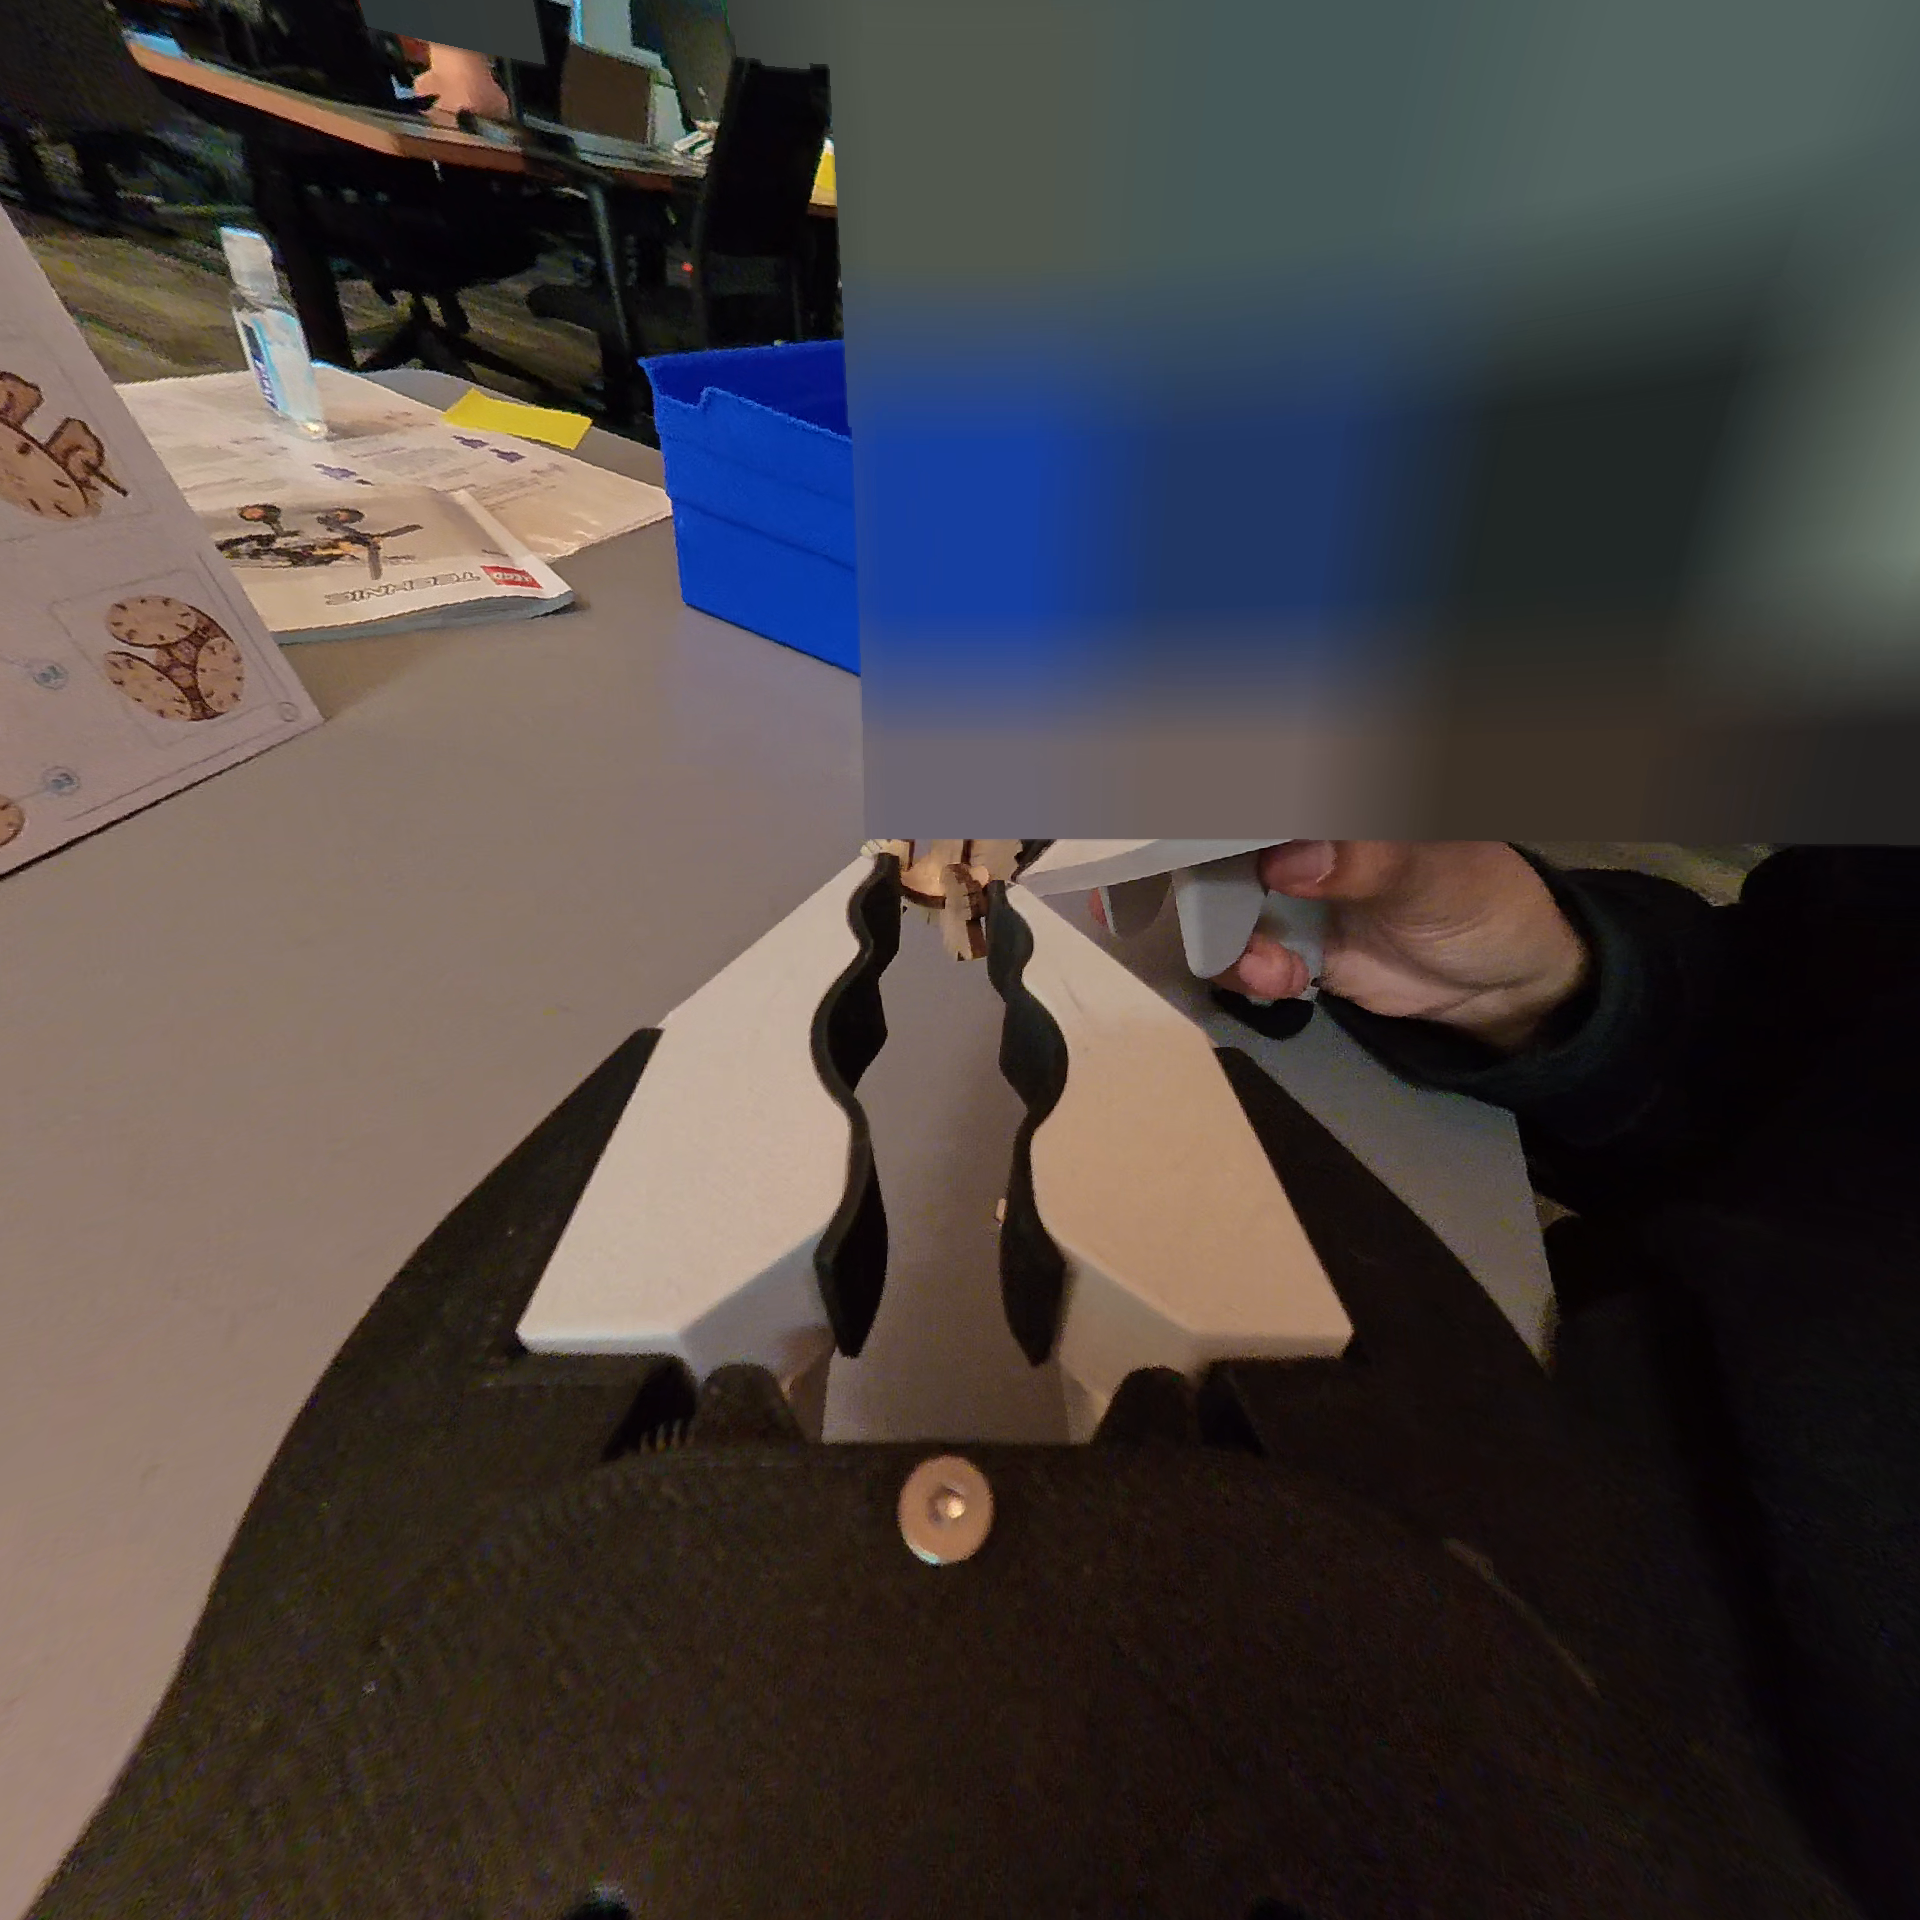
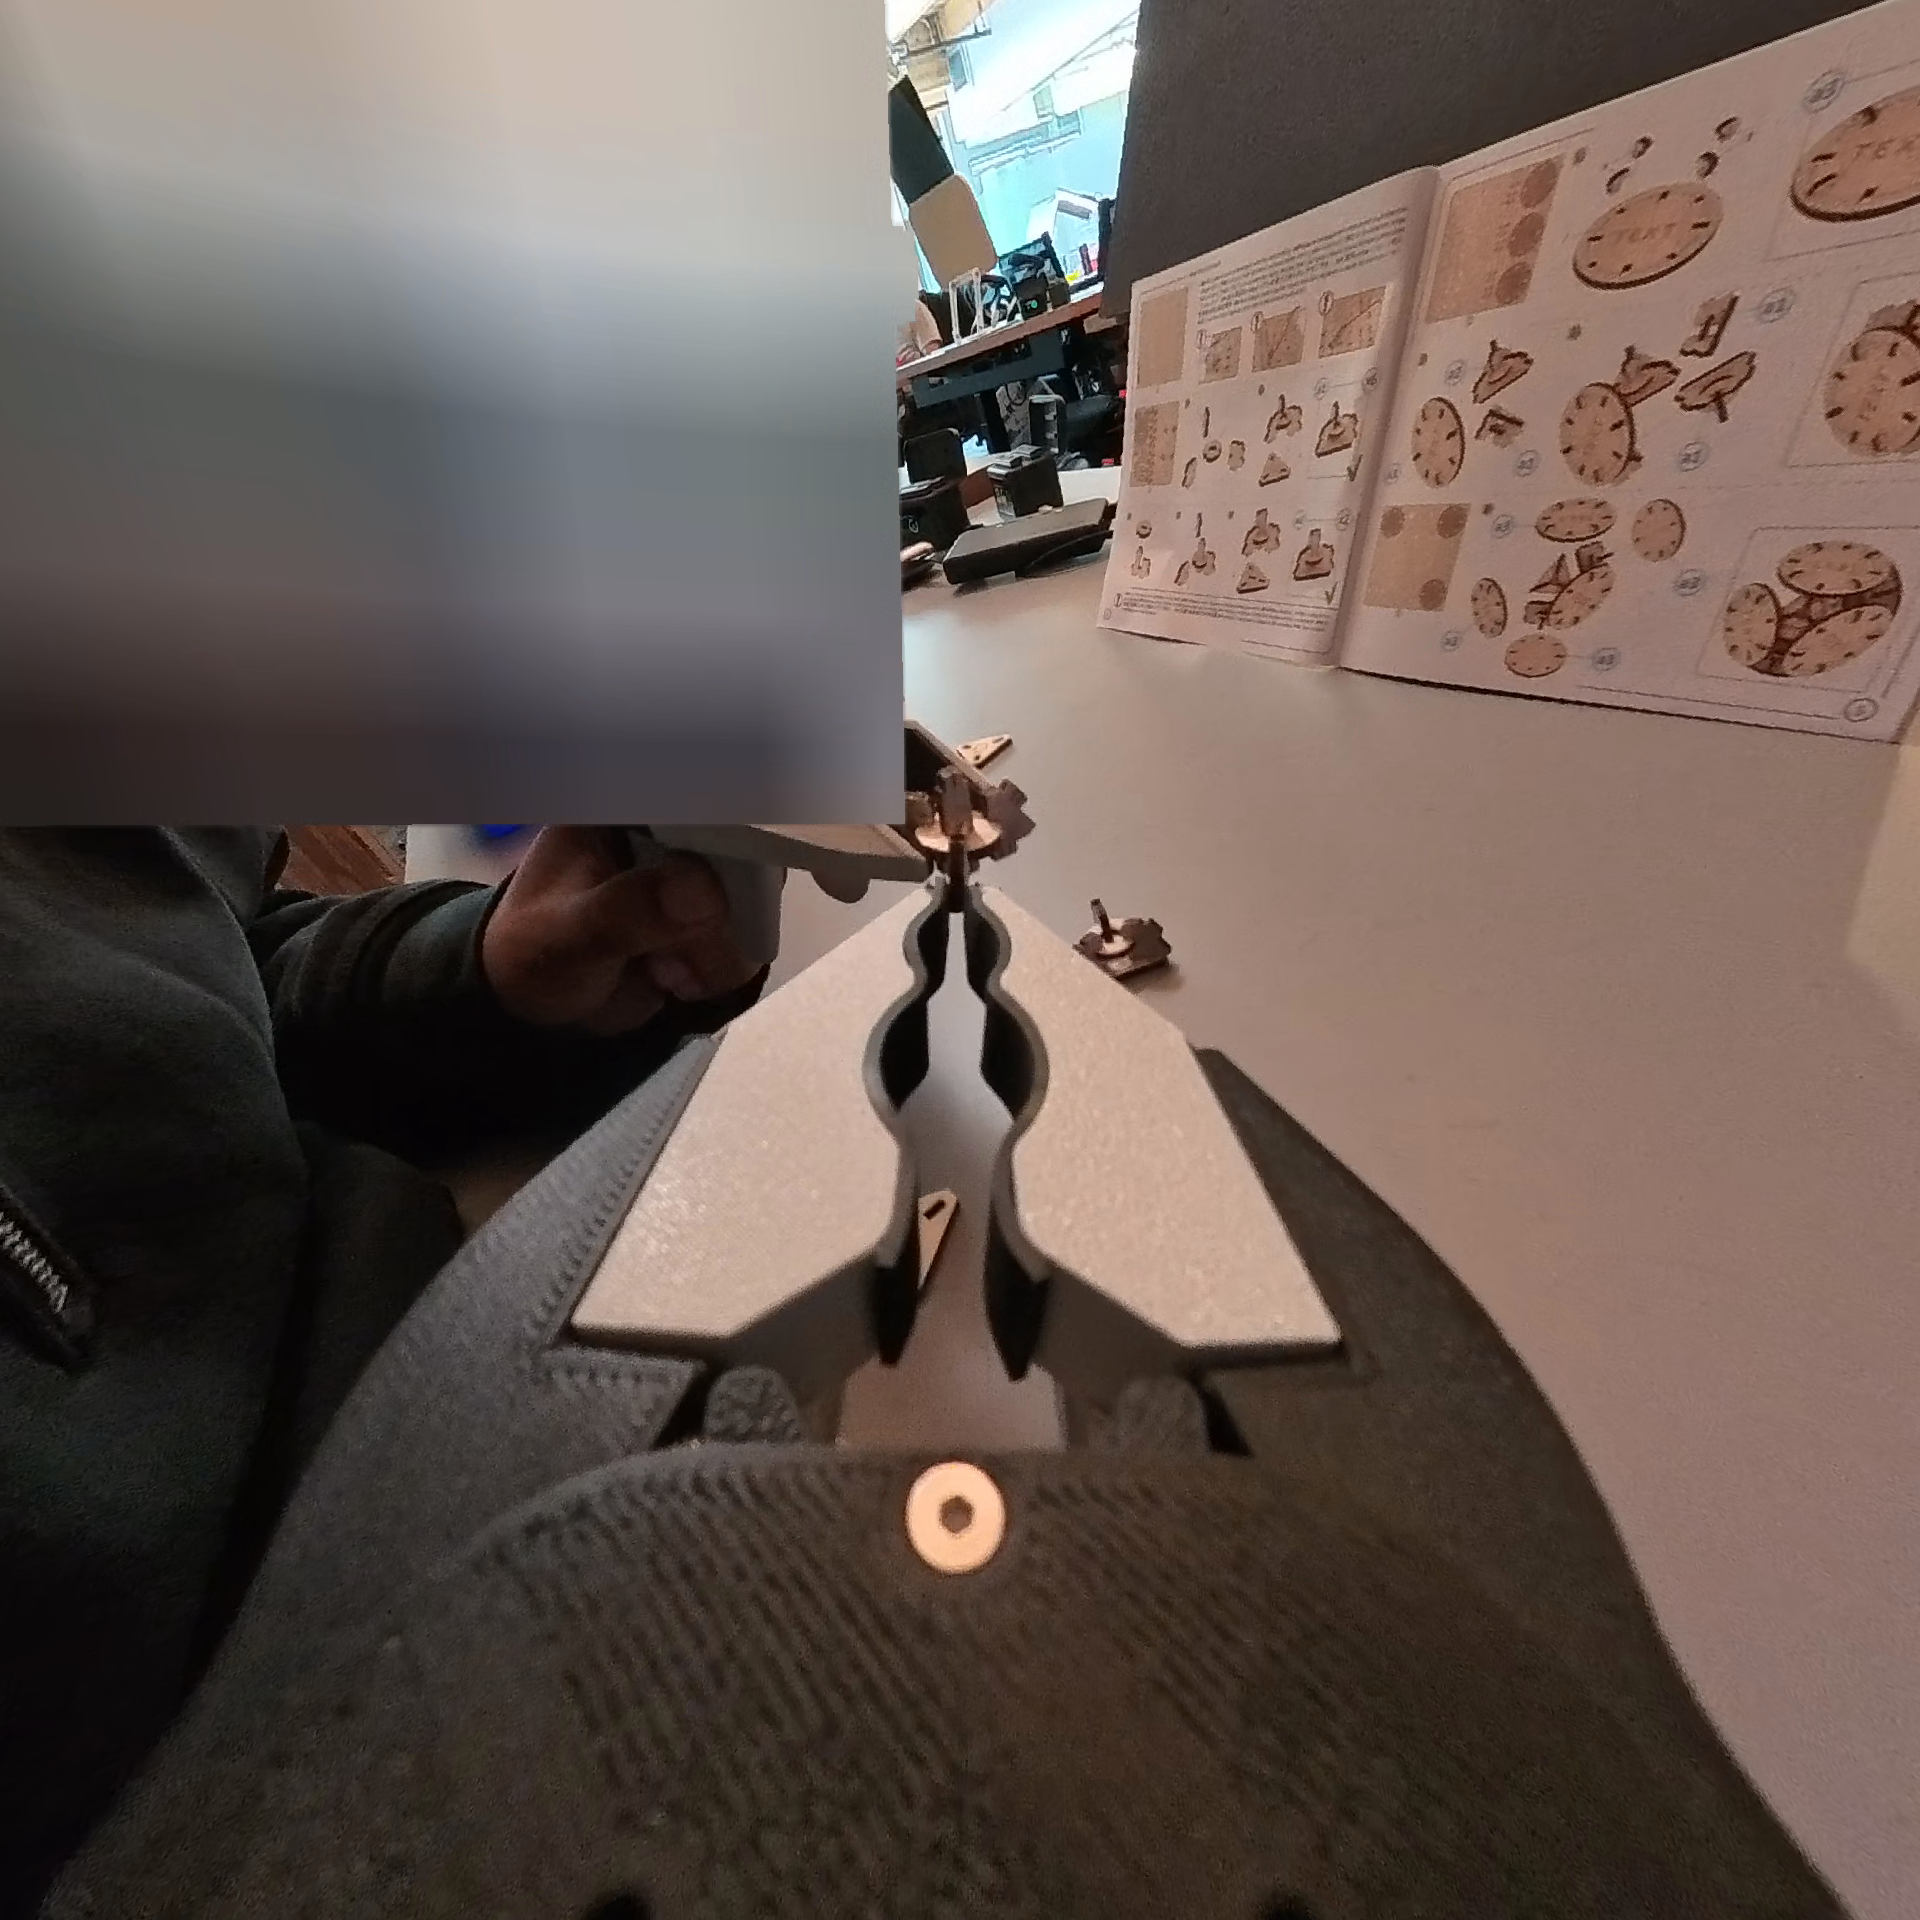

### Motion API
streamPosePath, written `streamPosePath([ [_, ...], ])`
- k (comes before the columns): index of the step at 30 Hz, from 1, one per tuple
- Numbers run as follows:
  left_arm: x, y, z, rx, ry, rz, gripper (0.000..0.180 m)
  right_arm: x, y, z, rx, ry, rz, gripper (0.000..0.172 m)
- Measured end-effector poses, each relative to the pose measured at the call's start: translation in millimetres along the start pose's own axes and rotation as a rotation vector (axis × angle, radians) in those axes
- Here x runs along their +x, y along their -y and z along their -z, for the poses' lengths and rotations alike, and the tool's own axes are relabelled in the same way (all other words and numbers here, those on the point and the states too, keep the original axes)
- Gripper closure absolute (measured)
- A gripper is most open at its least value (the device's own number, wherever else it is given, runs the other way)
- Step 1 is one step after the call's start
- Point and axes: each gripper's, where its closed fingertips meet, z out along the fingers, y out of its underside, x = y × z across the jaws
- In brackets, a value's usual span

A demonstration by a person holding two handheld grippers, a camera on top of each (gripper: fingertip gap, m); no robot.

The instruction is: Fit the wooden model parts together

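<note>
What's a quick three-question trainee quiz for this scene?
1. True or false: the blue plastic bin stands on the grey table.
2. What sits between the tips of the left tool? A: a small pale wooden toothed assembly; B: a yellow paper note; C: a clear plastic bottle.
3. Fill in: the tips of the right tool are ___ on a thin wooden peg.

Key: 1 true; 2 A; 3 shut.
</note>
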Motion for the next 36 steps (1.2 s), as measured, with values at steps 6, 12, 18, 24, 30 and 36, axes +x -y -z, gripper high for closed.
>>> streamPosePath([
  [6, 2.8, 3.1, 1.0, 0.016, -0.039, 0.029, 0.165, -1.4, 0.5, -2.0, 0.002, 0.001, 0.014, 0.16],
  [12, -4.2, 3.0, 3.6, 0.017, -0.02, 0.042, 0.166, -1.0, 6.1, 2.3, 0.034, 0.001, 0.04, 0.166],
  [18, -1.9, -0.9, 1.2, -0.001, -0.034, 0.046, 0.166, -2.3, 3.7, 1.2, 0.02, 0.01, 0.049, 0.168],
  [24, -1.5, -1.4, 0.6, -0.002, -0.043, 0.058, 0.166, 0.2, 2.4, 1.5, 0.01, -0.003, 0.045, 0.171],
  [30, -1.8, -1.7, 0.6, -0.004, -0.04, 0.057, 0.166, 0.5, 1.8, 1.5, 0.006, -0.006, 0.047, 0.17],
  [36, -0.8, -1.4, 0.5, -0.003, -0.045, 0.056, 0.166, 0.8, 1.8, 2.0, 0.006, -0.002, 0.042, 0.166],
])
